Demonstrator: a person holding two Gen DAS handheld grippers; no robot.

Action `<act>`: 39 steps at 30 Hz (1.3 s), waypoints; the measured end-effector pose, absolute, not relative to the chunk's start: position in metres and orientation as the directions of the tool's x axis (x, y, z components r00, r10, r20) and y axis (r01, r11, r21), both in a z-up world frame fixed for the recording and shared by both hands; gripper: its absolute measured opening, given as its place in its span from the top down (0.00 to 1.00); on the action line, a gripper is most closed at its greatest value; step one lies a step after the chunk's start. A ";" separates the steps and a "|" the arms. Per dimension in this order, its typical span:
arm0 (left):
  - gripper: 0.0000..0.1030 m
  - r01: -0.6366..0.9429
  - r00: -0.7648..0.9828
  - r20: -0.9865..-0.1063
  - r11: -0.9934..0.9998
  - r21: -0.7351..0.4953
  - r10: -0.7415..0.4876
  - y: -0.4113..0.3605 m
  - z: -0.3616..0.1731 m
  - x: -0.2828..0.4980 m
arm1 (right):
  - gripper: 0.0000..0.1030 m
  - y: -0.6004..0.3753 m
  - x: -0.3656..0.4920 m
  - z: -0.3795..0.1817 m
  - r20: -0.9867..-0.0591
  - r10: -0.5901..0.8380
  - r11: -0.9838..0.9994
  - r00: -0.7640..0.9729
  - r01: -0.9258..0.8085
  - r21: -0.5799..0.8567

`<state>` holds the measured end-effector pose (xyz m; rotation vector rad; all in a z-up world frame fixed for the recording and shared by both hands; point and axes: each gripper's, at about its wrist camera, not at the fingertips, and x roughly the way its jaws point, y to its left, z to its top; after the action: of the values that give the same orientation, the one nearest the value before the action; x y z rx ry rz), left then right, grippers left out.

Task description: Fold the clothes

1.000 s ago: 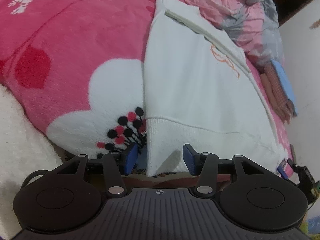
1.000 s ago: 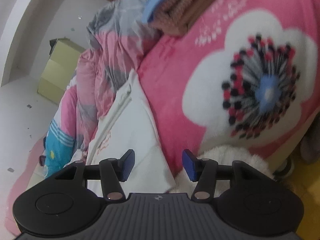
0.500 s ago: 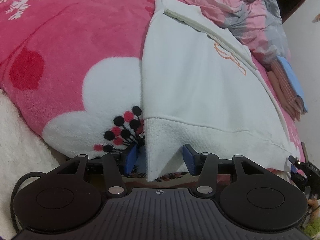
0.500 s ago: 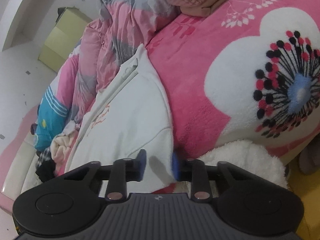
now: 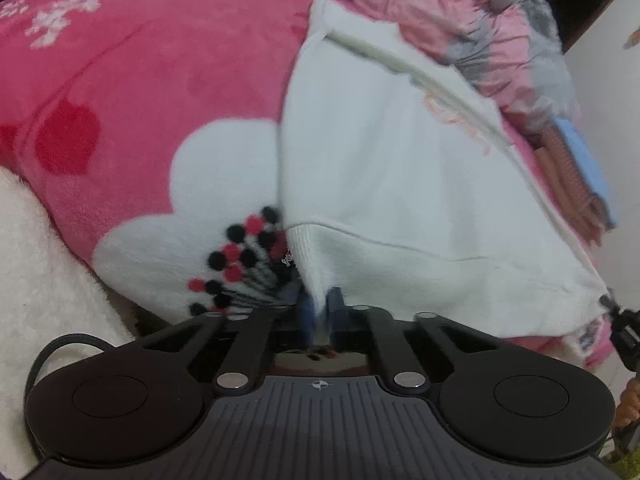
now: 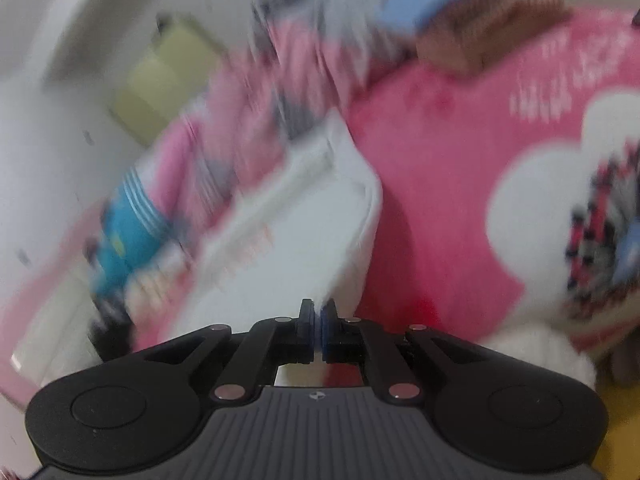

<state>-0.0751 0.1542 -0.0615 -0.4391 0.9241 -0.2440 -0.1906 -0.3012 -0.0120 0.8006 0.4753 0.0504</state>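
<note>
A white sweatshirt (image 5: 400, 168) with orange print lies lengthwise on the pink flowered blanket (image 5: 140, 80), sleeves folded in. My left gripper (image 5: 320, 312) is shut on the near left corner of its ribbed hem, which rises into a peak between the blue pads. In the blurred right wrist view the same white sweatshirt (image 6: 288, 240) runs away from me, and my right gripper (image 6: 318, 316) is shut on its near right hem corner, lifted off the pink blanket (image 6: 460, 168).
A crumpled pink and grey quilt (image 5: 480, 28) lies beyond the sweatshirt. Folded clothes, blue on top (image 5: 580, 168), are stacked at the right. A white fluffy cover (image 5: 40, 272) hangs at the bed's near left edge. A yellowish box (image 6: 160, 80) stands on the floor.
Both grippers closed from open onto the sweatshirt's hem corners. The right gripper rose and rolled, pulling its corner up; the left corner now peaks between the pads.
</note>
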 end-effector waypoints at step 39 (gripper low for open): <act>0.98 0.055 0.495 -0.737 0.863 -0.501 -0.460 0.172 -0.029 -0.073 | 0.97 -0.333 -0.220 -0.007 -0.500 0.113 0.731 0.858 0.269 0.628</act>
<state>-0.0726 0.1716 -0.0292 -0.4473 1.0121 -0.3247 -0.2200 -0.3325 -0.0069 0.7562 0.5447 -0.0905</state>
